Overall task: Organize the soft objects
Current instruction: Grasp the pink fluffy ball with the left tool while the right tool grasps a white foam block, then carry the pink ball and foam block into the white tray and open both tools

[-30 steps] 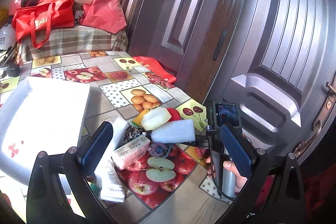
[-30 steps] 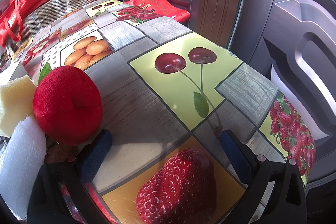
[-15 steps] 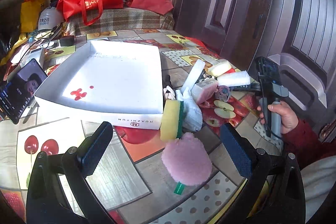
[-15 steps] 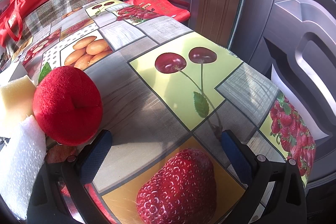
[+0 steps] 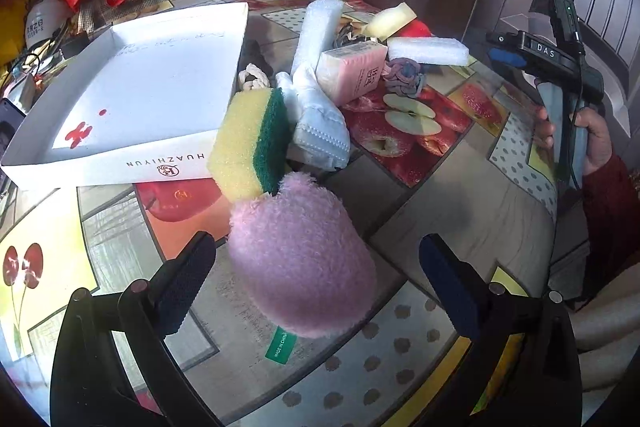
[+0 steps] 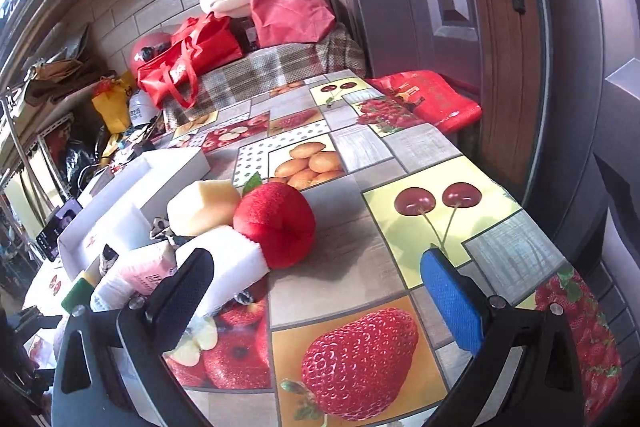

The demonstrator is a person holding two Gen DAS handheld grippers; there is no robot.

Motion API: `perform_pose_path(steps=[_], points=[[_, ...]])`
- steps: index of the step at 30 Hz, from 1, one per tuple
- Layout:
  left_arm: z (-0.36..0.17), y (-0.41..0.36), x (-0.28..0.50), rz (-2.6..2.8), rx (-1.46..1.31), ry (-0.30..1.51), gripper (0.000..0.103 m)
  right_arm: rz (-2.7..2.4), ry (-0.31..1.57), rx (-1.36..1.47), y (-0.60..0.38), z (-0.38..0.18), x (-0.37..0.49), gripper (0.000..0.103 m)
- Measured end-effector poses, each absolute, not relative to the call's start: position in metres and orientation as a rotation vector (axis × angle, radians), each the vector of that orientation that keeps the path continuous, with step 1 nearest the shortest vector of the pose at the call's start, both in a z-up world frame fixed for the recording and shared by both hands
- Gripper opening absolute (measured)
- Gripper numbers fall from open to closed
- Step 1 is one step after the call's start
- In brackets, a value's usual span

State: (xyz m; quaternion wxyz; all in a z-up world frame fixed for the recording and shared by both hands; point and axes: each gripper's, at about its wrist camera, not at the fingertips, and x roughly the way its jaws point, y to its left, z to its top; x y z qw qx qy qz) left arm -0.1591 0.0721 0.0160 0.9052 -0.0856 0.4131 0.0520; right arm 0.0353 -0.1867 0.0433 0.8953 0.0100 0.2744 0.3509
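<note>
A pink plush ball (image 5: 300, 259) lies on the fruit-print tablecloth, right between the spread fingers of my open left gripper (image 5: 316, 267). Behind it stands a yellow-and-green sponge (image 5: 250, 143), leaning on the white shallow box (image 5: 100, 167). Further back lie a white glove (image 5: 316, 119), a pink wrapped pack (image 5: 352, 71), white foam pieces (image 5: 428, 51) and a grey scrunchie (image 5: 404, 77). My right gripper (image 6: 316, 291) is open above the table; a red plush apple (image 6: 274, 225), a cream sponge (image 6: 200, 205) and white foam (image 6: 228, 267) lie ahead to its left.
The other hand-held gripper (image 5: 560, 59) and a hand in a red sleeve (image 5: 596, 143) are at the right in the left wrist view. Red bags (image 6: 188, 63) sit on a checked cloth at the back. A dark door (image 6: 500, 27) flanks the table's right edge. A phone (image 6: 58, 227) lies far left.
My left gripper has swung away from the door and closed in low on the pink plush ball. My right gripper has risen and pulled back, so more of the table shows.
</note>
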Motion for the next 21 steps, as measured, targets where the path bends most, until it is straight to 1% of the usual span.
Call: perform_pose_path(steps=[2,4,8,11,12,13,14,15,18,21], points=[[0.012,0.073,-0.153,0.114,-0.165,0.891,0.102,0.800,0.545,-0.018,-0.175,0.048,0.030,0.103],[0.010,0.072,-0.149,0.109,-0.153,0.913,0.097,0.848,0.530,-0.086,-0.160,0.052,0.026,0.103],[0.009,0.074,-0.147,0.115,-0.158,0.915,0.095,0.901,0.488,-0.258,-0.121,0.053,0.022,0.103],[0.009,0.077,-0.146,0.126,-0.148,0.921,0.082,0.897,0.514,-0.371,-0.099,0.043,0.026,0.103],[0.009,0.076,-0.147,0.125,-0.136,0.922,0.073,0.889,0.537,-0.403,-0.096,0.038,0.027,0.101],[0.010,0.076,-0.148,0.122,-0.127,0.919,0.067,0.881,0.551,-0.429,-0.095,0.034,0.025,0.096],[0.010,0.077,-0.149,0.117,-0.124,0.915,0.064,0.889,0.564,-0.445,-0.095,0.030,0.025,0.078],[0.010,0.077,-0.150,0.111,-0.122,0.911,0.062,0.901,0.574,-0.442,-0.098,0.027,0.024,0.065],[0.011,0.078,-0.153,0.111,-0.118,0.899,0.060,0.925,0.575,-0.376,-0.113,0.029,0.021,0.064],[0.016,0.077,-0.159,0.119,-0.110,0.868,0.060,0.920,0.538,-0.324,-0.130,0.036,0.012,0.063]])
